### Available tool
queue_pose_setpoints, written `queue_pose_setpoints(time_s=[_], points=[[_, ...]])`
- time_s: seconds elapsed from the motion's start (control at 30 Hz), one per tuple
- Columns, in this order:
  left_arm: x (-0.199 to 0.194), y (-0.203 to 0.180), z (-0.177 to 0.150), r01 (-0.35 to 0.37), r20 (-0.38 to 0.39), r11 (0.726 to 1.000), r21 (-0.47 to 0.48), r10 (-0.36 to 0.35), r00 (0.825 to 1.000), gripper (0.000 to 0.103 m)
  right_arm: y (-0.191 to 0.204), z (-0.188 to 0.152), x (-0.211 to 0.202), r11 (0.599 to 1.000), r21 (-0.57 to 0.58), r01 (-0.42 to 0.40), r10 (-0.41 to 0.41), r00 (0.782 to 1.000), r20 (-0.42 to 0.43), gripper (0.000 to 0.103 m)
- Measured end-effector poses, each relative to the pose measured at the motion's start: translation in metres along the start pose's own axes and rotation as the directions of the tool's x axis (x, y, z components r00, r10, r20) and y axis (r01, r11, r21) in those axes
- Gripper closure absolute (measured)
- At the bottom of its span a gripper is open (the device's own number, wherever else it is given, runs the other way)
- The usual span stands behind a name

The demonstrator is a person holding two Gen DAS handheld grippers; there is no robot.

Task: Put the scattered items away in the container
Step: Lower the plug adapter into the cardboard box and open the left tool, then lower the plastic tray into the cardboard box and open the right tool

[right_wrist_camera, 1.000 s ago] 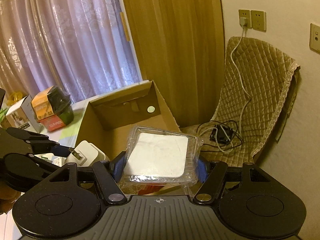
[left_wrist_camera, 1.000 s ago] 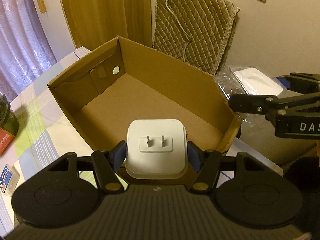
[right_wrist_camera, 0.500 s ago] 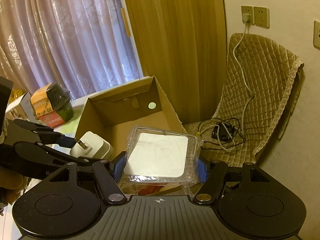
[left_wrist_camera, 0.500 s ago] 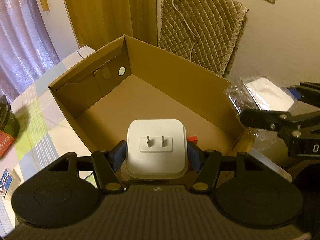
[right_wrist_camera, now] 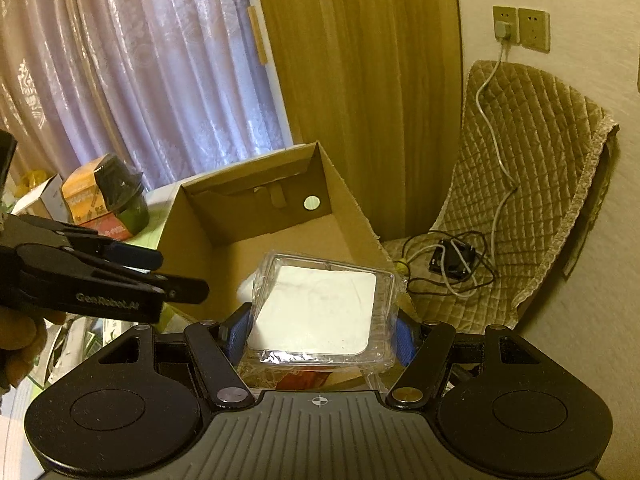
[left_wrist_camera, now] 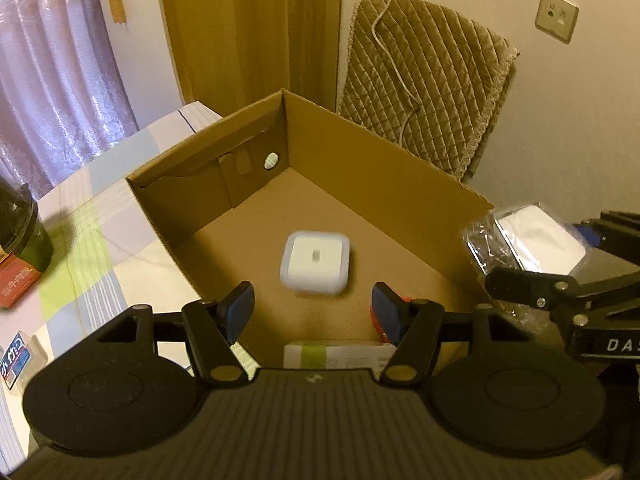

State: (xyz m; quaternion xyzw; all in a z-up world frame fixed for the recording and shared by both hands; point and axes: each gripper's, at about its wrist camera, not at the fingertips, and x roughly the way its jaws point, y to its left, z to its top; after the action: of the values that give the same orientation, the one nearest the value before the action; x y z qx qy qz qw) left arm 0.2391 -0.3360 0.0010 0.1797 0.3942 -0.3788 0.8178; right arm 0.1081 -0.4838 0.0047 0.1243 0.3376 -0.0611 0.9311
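Observation:
The open cardboard box point(left_wrist_camera: 400, 176) stands on the table, its inside facing me. A white plug adapter point(left_wrist_camera: 316, 262), blurred, is inside the box below my left gripper point(left_wrist_camera: 314, 312), which is open and holds nothing. A white and green carton point(left_wrist_camera: 336, 354) and a red item point(left_wrist_camera: 376, 320) lie at the box's near end. My right gripper point(right_wrist_camera: 320, 336) is shut on a clear plastic case with a white pad point(right_wrist_camera: 316, 312), held over the box's right rim point(right_wrist_camera: 348, 200). That case point(left_wrist_camera: 536, 244) and gripper show at the right of the left wrist view.
A dark green jar with an orange and red label point(right_wrist_camera: 108, 204) stands on the checked tablecloth point(left_wrist_camera: 100, 220) left of the box. A small blue-labelled packet point(left_wrist_camera: 16, 360) lies near the table's front left. A quilted chair point(right_wrist_camera: 528, 184) with cables stands right, beyond the table.
My left gripper has opened and let go of the white plug adapter, which has dropped into the box. The right gripper, still holding the clear case, has stayed over the box's right rim.

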Motion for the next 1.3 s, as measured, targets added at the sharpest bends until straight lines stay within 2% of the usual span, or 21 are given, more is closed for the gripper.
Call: queue_pose_setpoints(time_s=[0.57, 1.0, 1.07, 1.3], points=[[-0.044, 0.035, -0.038, -0.051, 0.036, 0.991, -0.121, 0.055, 0.998, 0.040, 0.018, 0.006, 0.027, 0.998, -0.064, -0.024, 0.021, 0.998, -0.053, 0.033], [-0.056, 0.046, -0.058, -0.056, 0.035, 0.985, -0.166, 0.062, 0.997, 0.040, 0.024, 0.008, 0.051, 0.993, -0.111, -0.034, 0.023, 0.995, -0.100, 0.032], [-0.058, 0.048, -0.061, -0.056, 0.032, 0.984, -0.172, 0.062, 0.998, 0.040, 0.023, 0.008, 0.049, 0.994, -0.101, -0.034, 0.025, 0.996, -0.091, 0.012], [-0.066, 0.053, -0.076, -0.064, 0.026, 0.976, -0.207, 0.070, 0.997, 0.040, 0.023, 0.010, 0.038, 0.996, -0.085, -0.039, 0.035, 0.998, -0.045, 0.012]])
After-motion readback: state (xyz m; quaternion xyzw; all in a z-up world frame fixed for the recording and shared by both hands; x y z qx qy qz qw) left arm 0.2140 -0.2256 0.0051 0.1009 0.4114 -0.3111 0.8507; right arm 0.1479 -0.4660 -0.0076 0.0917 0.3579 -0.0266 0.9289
